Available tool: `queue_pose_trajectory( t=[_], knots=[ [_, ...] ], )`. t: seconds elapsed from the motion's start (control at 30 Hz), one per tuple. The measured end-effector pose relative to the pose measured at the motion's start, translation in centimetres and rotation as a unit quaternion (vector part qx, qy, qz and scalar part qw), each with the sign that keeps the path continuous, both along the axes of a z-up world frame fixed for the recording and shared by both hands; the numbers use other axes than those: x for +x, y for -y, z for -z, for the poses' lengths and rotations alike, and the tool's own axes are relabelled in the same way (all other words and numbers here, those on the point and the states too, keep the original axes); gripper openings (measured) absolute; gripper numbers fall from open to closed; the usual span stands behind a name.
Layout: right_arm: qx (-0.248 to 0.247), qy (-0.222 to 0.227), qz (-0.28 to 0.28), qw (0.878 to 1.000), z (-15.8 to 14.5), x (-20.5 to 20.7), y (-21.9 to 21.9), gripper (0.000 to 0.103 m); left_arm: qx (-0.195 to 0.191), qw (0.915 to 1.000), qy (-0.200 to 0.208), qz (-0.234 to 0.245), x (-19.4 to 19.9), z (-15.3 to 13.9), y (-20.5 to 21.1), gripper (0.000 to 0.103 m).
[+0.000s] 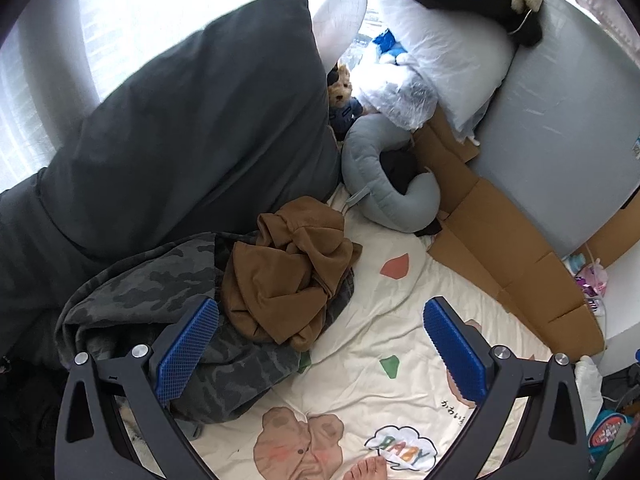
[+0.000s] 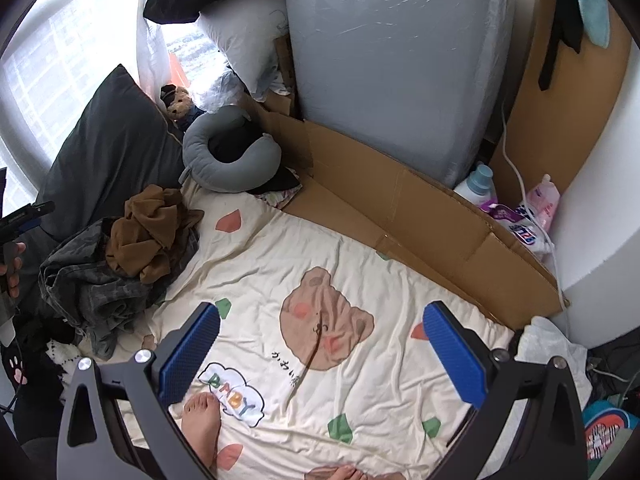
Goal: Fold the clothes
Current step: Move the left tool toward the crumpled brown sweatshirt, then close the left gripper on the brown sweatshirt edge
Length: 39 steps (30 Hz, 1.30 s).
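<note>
Both grippers – left (image 1: pixel 320 354), right (image 2: pixel 320 354) – hung released; brown garment (image 1: pixel 286 270) sat on camo garment (image 1: pixel 132 292) at blanket's (image 2: pixel 360 264) left edge.

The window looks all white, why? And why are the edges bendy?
Left wrist view: daylight blows out the bright curtained window, leaving the dark grey pillow dim. Right wrist view: fisheye lens curves the flat brown cardboard sheet; corners go black.
</note>
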State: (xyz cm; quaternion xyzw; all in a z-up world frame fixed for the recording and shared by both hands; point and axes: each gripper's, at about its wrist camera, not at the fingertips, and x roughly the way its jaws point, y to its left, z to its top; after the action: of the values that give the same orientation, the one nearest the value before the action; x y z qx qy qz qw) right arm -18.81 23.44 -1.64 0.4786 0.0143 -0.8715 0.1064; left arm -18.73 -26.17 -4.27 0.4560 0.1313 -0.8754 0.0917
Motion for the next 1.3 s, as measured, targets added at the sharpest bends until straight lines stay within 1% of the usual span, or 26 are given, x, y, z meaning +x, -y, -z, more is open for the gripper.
queue_pose_trajectory(
  t=[0.17, 0.4, 0.7, 0.8, 0.9, 0.97, 1.13, 1.3],
  knots=[
    [-0.009, 0.011, -0.01, 1.0, 2.5, -1.3, 0.2, 0.102, 0.0, 1.0, 0.006, -0.007, -1.7, 2.7, 0.4, 0.102],
    [-0.02, 0.027, -0.029, 0.999, 6.9, -2.6, 0.9, 0.102, 0.001, 0.9998, 0.011, -0.016, -4.0, 6.1, 1.1, 0.102],
    [-0.031, 0.03, -0.038, 0.998, 12.1, -3.5, 0.8, 0.102, -0.017, 0.9993, -0.011, -0.033, -6.1, 8.8, 2.4, 0.102],
    [-0.039, 0.037, -0.036, 0.998, 13.8, -3.6, 0.6, 0.102, -0.016, 0.9993, 0.003, -0.034, -6.7, 10.9, 3.0, 0.102],
    [-0.064, 0.053, -0.021, 0.996, 15.5, -3.7, 0.0, 0.102, -0.016, 0.9992, 0.016, -0.032, -7.1, 13.1, 3.2, 0.102],
    [-0.076, 0.056, -0.022, 0.995, 16.3, -3.7, 0.0, 0.102, -0.027, 0.9991, 0.026, -0.02, -7.4, 14.8, 3.2, 0.102],
    [-0.078, 0.063, -0.021, 0.995, 18.8, -3.2, 0.3, 0.102, -0.032, 0.9978, 0.058, -0.012, -7.6, 18.2, 3.6, 0.102],
    [-0.09, 0.068, -0.016, 0.994, 20.4, -2.5, -0.2, 0.102, -0.01, 0.9947, 0.095, -0.038, -7.6, 22.1, 4.7, 0.102]
  ],
)
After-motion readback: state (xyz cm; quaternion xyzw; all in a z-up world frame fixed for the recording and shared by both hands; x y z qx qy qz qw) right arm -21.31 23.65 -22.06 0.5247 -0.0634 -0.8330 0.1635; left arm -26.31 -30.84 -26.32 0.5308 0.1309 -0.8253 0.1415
